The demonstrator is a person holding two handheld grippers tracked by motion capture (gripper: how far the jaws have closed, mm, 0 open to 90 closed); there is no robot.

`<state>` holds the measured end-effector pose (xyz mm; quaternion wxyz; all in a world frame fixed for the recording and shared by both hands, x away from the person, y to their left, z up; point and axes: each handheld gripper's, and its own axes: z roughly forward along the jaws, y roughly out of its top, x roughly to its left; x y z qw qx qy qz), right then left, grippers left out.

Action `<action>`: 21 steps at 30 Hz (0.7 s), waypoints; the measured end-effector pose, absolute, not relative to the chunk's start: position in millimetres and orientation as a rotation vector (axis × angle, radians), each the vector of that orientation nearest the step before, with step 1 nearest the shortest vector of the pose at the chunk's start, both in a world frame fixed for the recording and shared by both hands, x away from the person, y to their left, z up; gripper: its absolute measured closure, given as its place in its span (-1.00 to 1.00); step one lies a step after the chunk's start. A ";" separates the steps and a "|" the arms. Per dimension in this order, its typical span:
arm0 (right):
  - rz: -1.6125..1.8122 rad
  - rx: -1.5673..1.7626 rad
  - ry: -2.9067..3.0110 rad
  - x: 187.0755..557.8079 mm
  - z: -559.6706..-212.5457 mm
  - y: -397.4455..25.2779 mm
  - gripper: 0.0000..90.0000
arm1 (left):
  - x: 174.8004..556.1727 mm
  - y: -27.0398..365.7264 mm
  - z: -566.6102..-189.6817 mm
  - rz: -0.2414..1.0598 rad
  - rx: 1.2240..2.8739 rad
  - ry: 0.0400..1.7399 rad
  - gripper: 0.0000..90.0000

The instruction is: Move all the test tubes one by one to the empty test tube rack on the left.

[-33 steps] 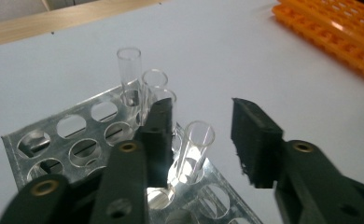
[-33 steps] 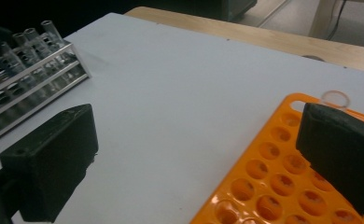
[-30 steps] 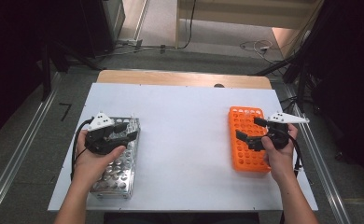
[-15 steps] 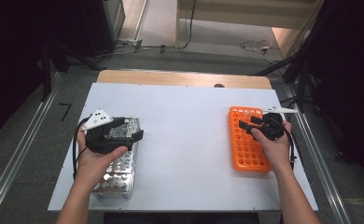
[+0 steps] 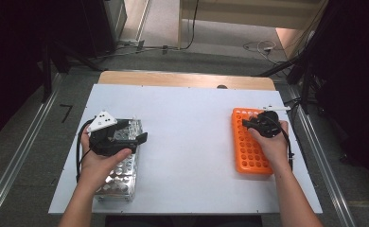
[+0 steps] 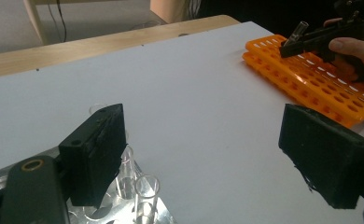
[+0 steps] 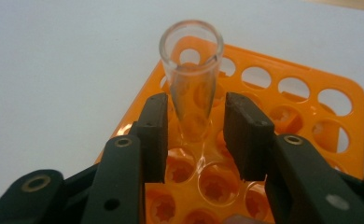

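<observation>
An orange tube rack (image 5: 249, 156) lies at the table's right. My right gripper (image 5: 257, 124) points down over its far end, shut on a clear test tube (image 7: 189, 70). The tube leans between the pads (image 7: 154, 130), its lower end at a hole of the orange rack (image 7: 311, 93). In the left gripper view the tube (image 6: 299, 31) sticks up from the right gripper (image 6: 294, 44) above the rack (image 6: 311, 70). My left gripper (image 5: 136, 131) hovers open over a metal rack (image 5: 118, 175) at the left. Its jaws (image 6: 206, 123) stand wide apart, with clear tubes (image 6: 145, 186) below them.
Both racks rest on a white board (image 5: 187, 142), with a wooden strip (image 5: 187, 79) along its far edge. Metal rails (image 5: 21, 156) run beside the table. Cables lie on the floor (image 5: 258, 46) beyond it.
My right gripper has turned from level to pointing down and moved to the rack's far end with the tube. The left gripper has shifted slightly over the metal rack.
</observation>
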<state>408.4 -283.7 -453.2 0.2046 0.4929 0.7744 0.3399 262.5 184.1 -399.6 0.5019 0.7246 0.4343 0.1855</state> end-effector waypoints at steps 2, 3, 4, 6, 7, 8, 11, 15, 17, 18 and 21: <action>0.943 1.364 2.146 409.3 -453.3 -283.0 0.34 | 262.6 182.1 -400.0 0.443 1.755 1.047 -0.69; 0.941 1.360 2.142 409.6 -453.5 -282.9 0.38 | 262.7 181.0 -400.3 0.439 1.756 1.044 -0.69; 0.936 1.359 2.134 409.5 -453.7 -282.3 0.46 | 262.8 180.3 -400.4 0.436 1.759 1.043 -0.69; 0.933 1.343 2.137 408.9 -454.0 -280.9 0.62 | 262.9 178.4 -400.8 0.435 1.763 1.040 -0.69; 0.934 1.335 2.141 408.3 -453.9 -279.9 0.62 | 263.0 177.8 -400.9 0.434 1.765 1.039 -0.69; 0.930 1.333 2.137 407.7 -453.8 -279.1 0.63 | 263.1 177.1 -401.0 0.432 1.765 1.038 -0.69; 0.956 1.342 2.119 406.5 -452.4 -280.9 0.63 | 263.0 175.9 -401.1 0.431 1.766 1.035 -0.69; 1.019 1.333 2.091 401.0 -444.3 -286.1 0.64 | 262.8 175.7 -401.0 0.419 1.765 1.027 -0.68; 1.048 1.321 2.079 396.3 -438.0 -287.8 0.64 | 262.9 175.3 -401.0 0.415 1.760 1.025 -0.67; 1.058 1.308 2.079 393.8 -435.1 -288.4 0.64 | 263.0 175.0 -400.9 0.413 1.761 1.022 -0.67; 1.083 1.280 2.090 386.2 -428.0 -288.3 0.64 | 263.0 172.9 -400.8 0.408 1.766 1.015 -0.67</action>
